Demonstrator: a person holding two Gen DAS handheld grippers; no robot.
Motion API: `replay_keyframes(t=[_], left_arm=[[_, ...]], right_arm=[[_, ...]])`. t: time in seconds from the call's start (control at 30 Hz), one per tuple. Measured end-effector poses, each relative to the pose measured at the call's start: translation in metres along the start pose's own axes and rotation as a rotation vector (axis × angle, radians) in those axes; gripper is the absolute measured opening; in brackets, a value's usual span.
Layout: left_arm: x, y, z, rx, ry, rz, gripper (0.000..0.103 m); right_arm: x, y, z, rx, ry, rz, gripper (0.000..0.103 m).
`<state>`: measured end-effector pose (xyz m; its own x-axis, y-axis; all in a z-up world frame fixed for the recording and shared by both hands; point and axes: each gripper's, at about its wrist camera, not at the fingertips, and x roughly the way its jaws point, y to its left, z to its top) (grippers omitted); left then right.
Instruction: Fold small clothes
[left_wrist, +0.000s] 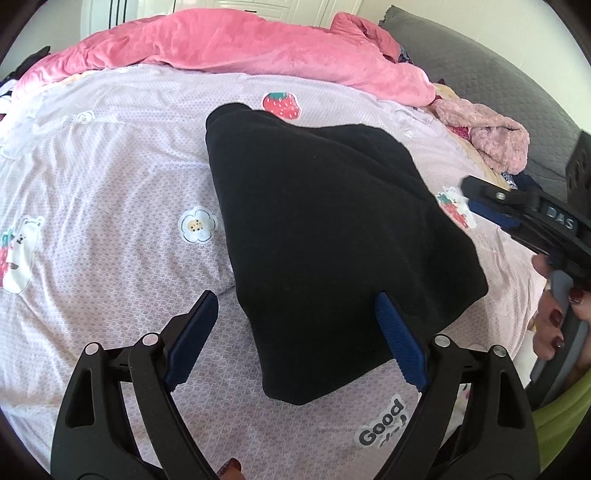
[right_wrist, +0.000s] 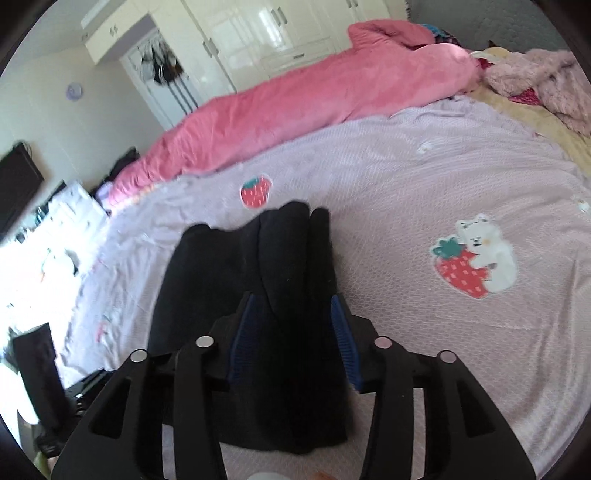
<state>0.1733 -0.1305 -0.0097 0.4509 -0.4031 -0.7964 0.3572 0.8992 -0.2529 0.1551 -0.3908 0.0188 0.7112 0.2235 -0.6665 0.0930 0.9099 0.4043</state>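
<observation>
folded black garment lying on the lilac bed sheet.
soft, light and floppy; best pinched at a corner. left gripper fingers spread wide, holding nothing; right gripper fingers apart, let go.

Both wrist views look down, close, sharing the black garment on bedspread
</observation>
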Motion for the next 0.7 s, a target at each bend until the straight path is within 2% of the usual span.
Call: replay_keyframes(t=[0.1, 0.17, 0.3, 0.33, 0.4, 0.5, 0.53, 0.57, 0.6, 0.63, 0.67, 0.7], left_arm=[[-0.004, 0.001, 0.000, -0.013, -0.008, -0.013, 0.080], [-0.007, 0.001, -0.001, -0.015, -0.012, -0.020, 0.080], [-0.001, 0.000, -0.004, -0.021, 0.006, -0.025, 0.080], [0.001, 0.001, -0.006, -0.028, 0.013, -0.021, 0.080], [0.007, 0.004, -0.008, -0.042, 0.024, -0.019, 0.080], [0.012, 0.005, -0.011, -0.050, 0.026, -0.021, 0.080], [0.012, 0.006, -0.010, -0.056, 0.024, -0.025, 0.080], [0.012, 0.007, -0.010, -0.063, 0.024, -0.033, 0.080], [0.013, 0.008, -0.010, -0.068, 0.026, -0.039, 0.080], [0.013, 0.009, -0.010, -0.073, 0.029, -0.051, 0.075], [0.014, 0.010, -0.011, -0.077, 0.033, -0.064, 0.062], [0.015, 0.011, -0.011, -0.083, 0.043, -0.084, 0.056]], right_arm=[[-0.006, -0.011, -0.007, 0.032, 0.027, 0.024, 0.051], [-0.005, -0.015, -0.013, 0.055, 0.060, 0.048, 0.062], [0.008, -0.015, -0.022, 0.092, 0.138, 0.112, 0.065], [0.013, -0.013, -0.023, 0.092, 0.152, 0.119, 0.069], [0.020, -0.008, -0.025, 0.083, 0.176, 0.103, 0.077], [0.029, -0.001, -0.028, 0.039, 0.182, 0.032, 0.078], [0.029, 0.001, -0.029, 0.015, 0.172, 0.006, 0.074], [0.028, 0.004, -0.030, -0.009, 0.165, -0.007, 0.061], [0.029, 0.006, -0.030, -0.025, 0.162, -0.002, 0.054], [0.029, 0.007, -0.031, -0.031, 0.161, 0.005, 0.044], [0.030, 0.010, -0.032, -0.039, 0.159, 0.016, 0.032], [0.030, 0.012, -0.032, -0.046, 0.159, 0.014, 0.029]])
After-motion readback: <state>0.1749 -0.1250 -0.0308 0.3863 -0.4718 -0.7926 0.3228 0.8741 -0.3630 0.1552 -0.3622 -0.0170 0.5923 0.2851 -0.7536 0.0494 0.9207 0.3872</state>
